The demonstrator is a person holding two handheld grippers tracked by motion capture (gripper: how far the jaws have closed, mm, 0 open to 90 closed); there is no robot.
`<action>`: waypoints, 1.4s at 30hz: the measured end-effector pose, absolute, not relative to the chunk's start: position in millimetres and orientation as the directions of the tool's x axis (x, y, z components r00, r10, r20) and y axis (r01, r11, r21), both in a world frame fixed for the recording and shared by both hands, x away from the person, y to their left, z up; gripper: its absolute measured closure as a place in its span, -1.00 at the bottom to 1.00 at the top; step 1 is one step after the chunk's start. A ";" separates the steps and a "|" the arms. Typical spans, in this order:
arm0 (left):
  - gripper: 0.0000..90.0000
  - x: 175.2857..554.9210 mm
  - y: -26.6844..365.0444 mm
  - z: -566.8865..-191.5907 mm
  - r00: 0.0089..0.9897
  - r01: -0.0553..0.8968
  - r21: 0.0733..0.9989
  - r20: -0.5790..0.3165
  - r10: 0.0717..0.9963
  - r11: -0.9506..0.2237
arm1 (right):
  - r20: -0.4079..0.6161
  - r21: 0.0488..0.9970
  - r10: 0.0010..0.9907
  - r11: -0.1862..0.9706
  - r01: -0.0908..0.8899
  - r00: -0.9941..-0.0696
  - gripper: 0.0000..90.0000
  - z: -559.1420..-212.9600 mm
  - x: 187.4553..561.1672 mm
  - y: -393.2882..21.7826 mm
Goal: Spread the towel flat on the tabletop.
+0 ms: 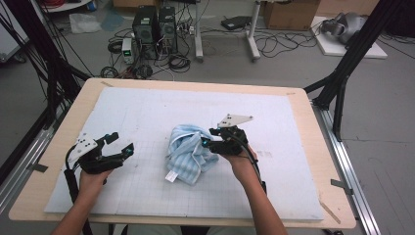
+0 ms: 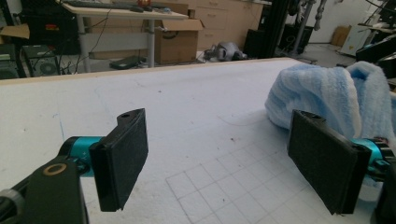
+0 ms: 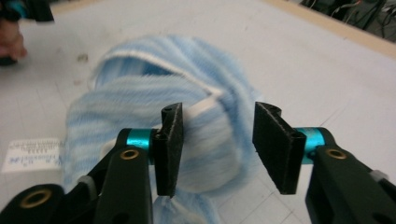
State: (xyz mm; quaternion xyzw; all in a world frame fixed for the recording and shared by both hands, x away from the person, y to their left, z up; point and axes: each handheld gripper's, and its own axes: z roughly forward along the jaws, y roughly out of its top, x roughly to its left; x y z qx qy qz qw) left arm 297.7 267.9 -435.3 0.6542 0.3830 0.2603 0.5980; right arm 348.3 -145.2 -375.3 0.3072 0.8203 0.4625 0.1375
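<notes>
1. The right gripper (image 3: pixel 217 149) points at a crumpled light-blue striped towel (image 3: pixel 154 121). Its jaws stand partly apart, with a clear gap between the pads and nothing pinched.
2. In the right gripper view, the left pad sits just in front of the towel's white hem, and the fluffy bulk of the cloth shows through the gap. Whether that pad brushes the pile I cannot tell.
3. From the high view, the right gripper (image 1: pixel 208 142) sits at the right edge of the towel (image 1: pixel 188 152), with the grey three-cornered plate on top and the cable trailing back along the forearm.
4. The left gripper (image 1: pixel 120 144) is held near the left edge of the table, well apart from the towel. Its jaws are spread wide and empty.
5. In the left gripper view, the left gripper (image 2: pixel 224 161) looks across bare gridded mat (image 2: pixel 187 121), with the towel (image 2: pixel 322 95) heaped behind its right pad.
6. The towel lies bunched in a mound near the middle of the pale blue mat (image 1: pixel 147 112), with a white label (image 1: pixel 171 176) sticking out at its near edge.
7. The mat covers most of a wooden table (image 1: pixel 63 127).
</notes>
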 end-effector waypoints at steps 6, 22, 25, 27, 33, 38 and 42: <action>-0.53 298.5 268.3 -435.7 0.572 0.194 0.981 -0.118 0.811 0.006 | 0.122 0.828 0.538 0.408 0.384 -0.834 -0.15 -378.2 339.4 -141.9; -0.53 298.8 269.7 -435.3 0.556 0.195 0.981 -0.119 0.822 0.010 | 0.145 0.875 0.518 0.330 0.353 -0.843 0.81 -370.1 340.5 -138.5; -0.52 298.7 272.0 -434.8 0.546 0.194 0.981 -0.118 0.830 0.012 | 0.166 0.883 0.491 0.313 0.351 -0.855 0.72 -366.2 342.7 -132.2; -0.51 298.6 273.4 -434.4 0.543 0.196 0.981 -0.121 0.831 0.014 | 0.181 0.878 0.461 0.322 0.354 -0.869 0.60 -367.9 343.8 -129.0; -0.25 294.5 270.5 -425.1 0.587 0.176 0.984 -0.116 0.801 0.013 | 0.153 0.900 0.600 0.244 0.362 -0.785 -0.07 -367.4 340.9 -157.8; -0.19 293.9 248.1 -411.9 0.673 0.211 0.977 -0.159 0.722 0.018 | 0.076 0.868 0.657 0.327 0.374 -0.750 -0.06 -377.0 334.7 -179.9; -0.29 297.6 215.0 -400.6 0.741 0.230 0.973 -0.174 0.649 -0.001 | 0.058 0.834 0.664 0.378 0.402 -0.745 -0.06 -402.5 329.4 -188.8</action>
